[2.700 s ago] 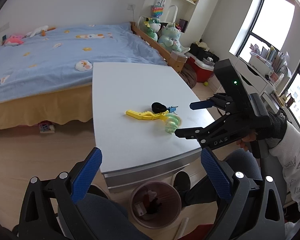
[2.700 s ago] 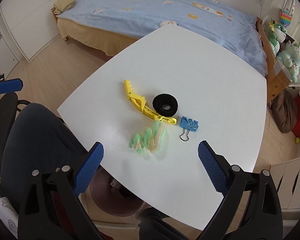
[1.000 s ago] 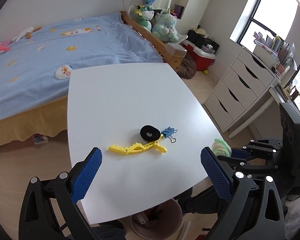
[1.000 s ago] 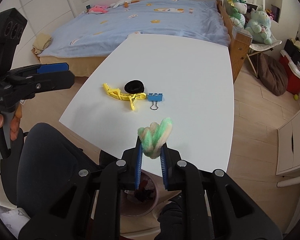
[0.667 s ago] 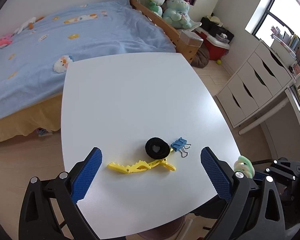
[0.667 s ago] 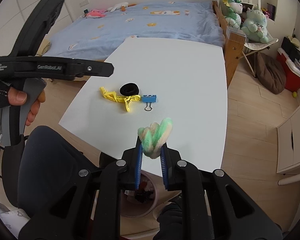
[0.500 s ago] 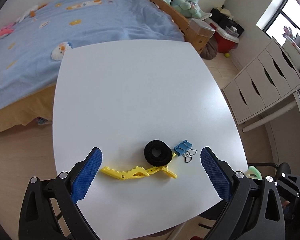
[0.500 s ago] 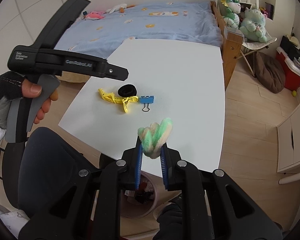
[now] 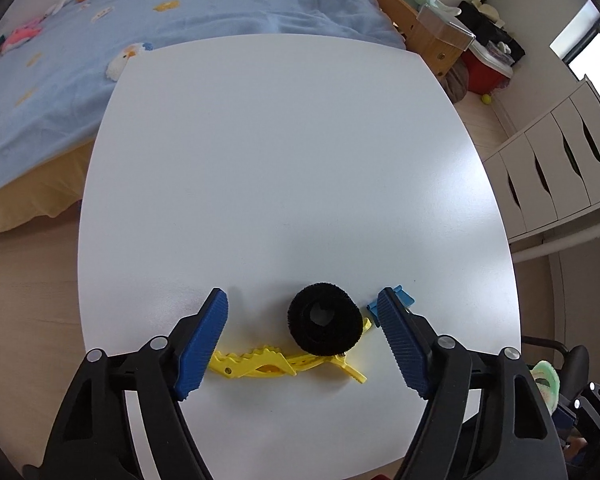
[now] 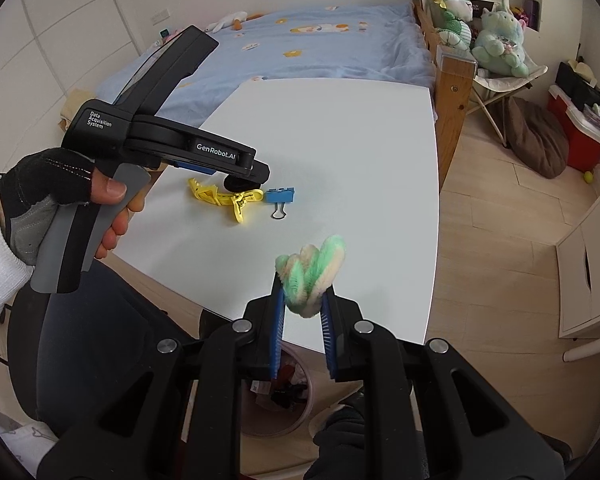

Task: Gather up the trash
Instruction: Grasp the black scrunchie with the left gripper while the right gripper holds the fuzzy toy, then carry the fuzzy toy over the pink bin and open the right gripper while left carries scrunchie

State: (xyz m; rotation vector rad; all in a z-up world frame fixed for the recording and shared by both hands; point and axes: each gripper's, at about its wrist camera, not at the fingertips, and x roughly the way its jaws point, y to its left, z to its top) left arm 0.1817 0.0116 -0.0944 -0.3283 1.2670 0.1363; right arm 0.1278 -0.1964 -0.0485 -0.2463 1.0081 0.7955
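Note:
My right gripper (image 10: 303,300) is shut on a green and cream fuzzy twist (image 10: 312,272) and holds it past the table's near edge, above a trash bin (image 10: 280,396) on the floor; the twist also shows in the left wrist view (image 9: 545,384). My left gripper (image 9: 302,322) is open and low over the white table (image 9: 284,160), its fingers either side of a black foam ring (image 9: 325,323). A yellow clip (image 9: 276,364) lies under the ring. A blue binder clip (image 10: 281,197) lies to its right.
A bed with a blue cover (image 9: 140,20) stands behind the table. White drawers (image 9: 560,152) stand to the right. A dark chair (image 10: 100,340) is at the table's near side. Plush toys (image 10: 496,36) and a red box (image 10: 580,136) stand at the back right.
My left gripper has come down over the table toward the black ring and now straddles it. My right gripper has held still with the fuzzy twist.

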